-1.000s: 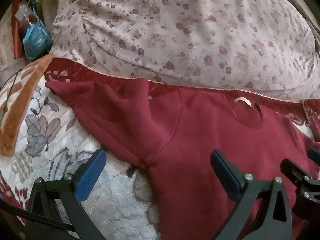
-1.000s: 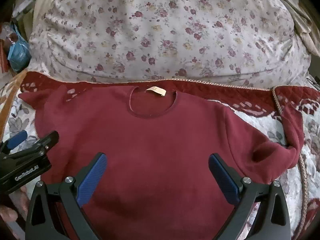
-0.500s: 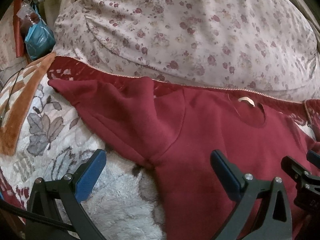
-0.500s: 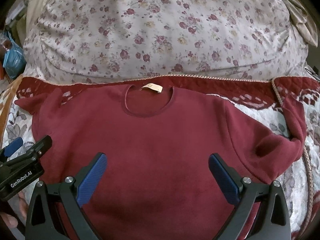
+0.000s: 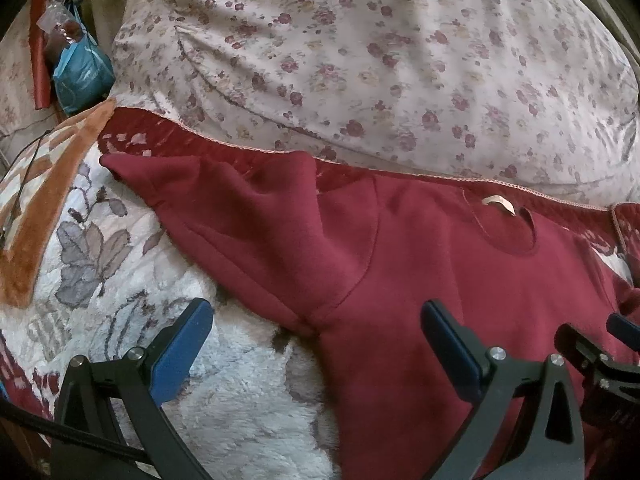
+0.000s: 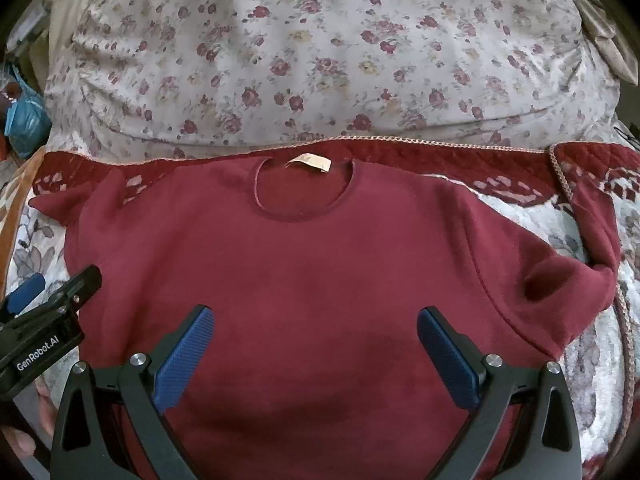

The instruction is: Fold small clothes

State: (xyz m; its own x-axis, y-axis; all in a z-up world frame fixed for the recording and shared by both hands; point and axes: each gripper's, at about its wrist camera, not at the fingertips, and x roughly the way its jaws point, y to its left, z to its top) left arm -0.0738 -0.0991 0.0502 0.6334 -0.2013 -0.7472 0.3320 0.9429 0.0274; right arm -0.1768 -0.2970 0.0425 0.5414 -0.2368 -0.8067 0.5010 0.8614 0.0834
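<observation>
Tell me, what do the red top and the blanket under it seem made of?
The red top looks like soft matte knit fleece: dull, slightly fuzzy surface, ribbed neckline. The blanket looks like plush synthetic pile, shaggy and faintly shiny, though the fibre cannot be told.

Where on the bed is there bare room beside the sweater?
Free: fluffy blanket left of the maroon sweater, below its left sleeve; a narrower strip past the right sleeve. Crowded: floral pillow borders the collar.

floral duvet [image 6: 320,48], patterned fleece blanket [image 5: 120,264]
</observation>
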